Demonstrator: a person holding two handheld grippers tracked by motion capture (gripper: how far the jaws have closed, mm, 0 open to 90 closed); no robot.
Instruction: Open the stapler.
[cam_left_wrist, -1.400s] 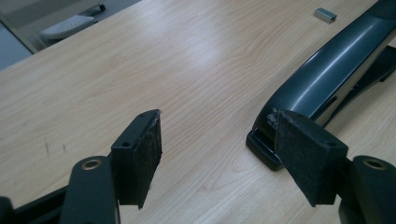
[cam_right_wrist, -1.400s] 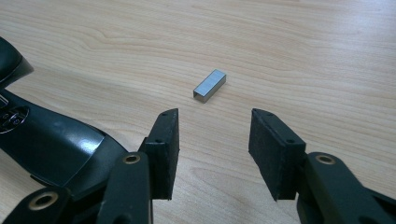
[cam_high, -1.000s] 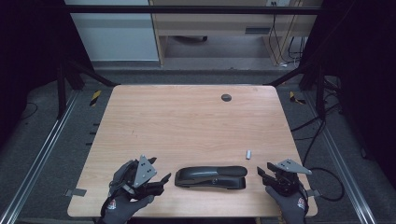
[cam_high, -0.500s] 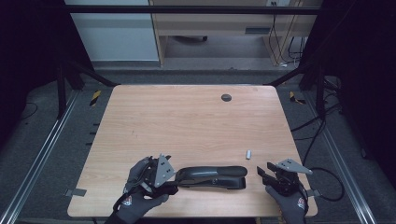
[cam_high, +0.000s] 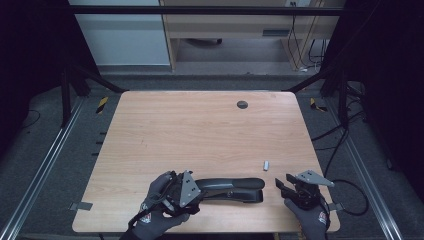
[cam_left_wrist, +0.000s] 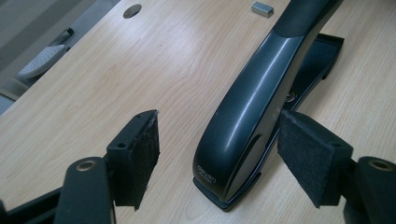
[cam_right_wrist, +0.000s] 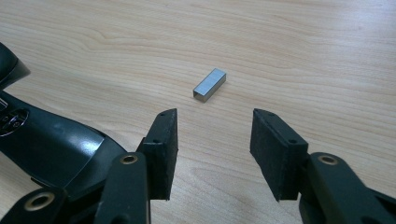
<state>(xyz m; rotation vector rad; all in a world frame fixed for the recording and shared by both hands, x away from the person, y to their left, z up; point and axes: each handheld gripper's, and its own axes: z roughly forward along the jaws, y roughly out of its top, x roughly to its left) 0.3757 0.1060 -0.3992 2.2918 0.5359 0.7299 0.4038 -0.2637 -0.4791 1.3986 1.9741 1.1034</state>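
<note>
Left gripper wide astride the stapler rear on the counter, right gripper wide short of the staples beside it: glossy body may slip out off-centre.

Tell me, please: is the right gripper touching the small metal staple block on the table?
Apart. In the right gripper view, the staple block lies on bare wood beyond the open right gripper, with table visible between them.
</note>
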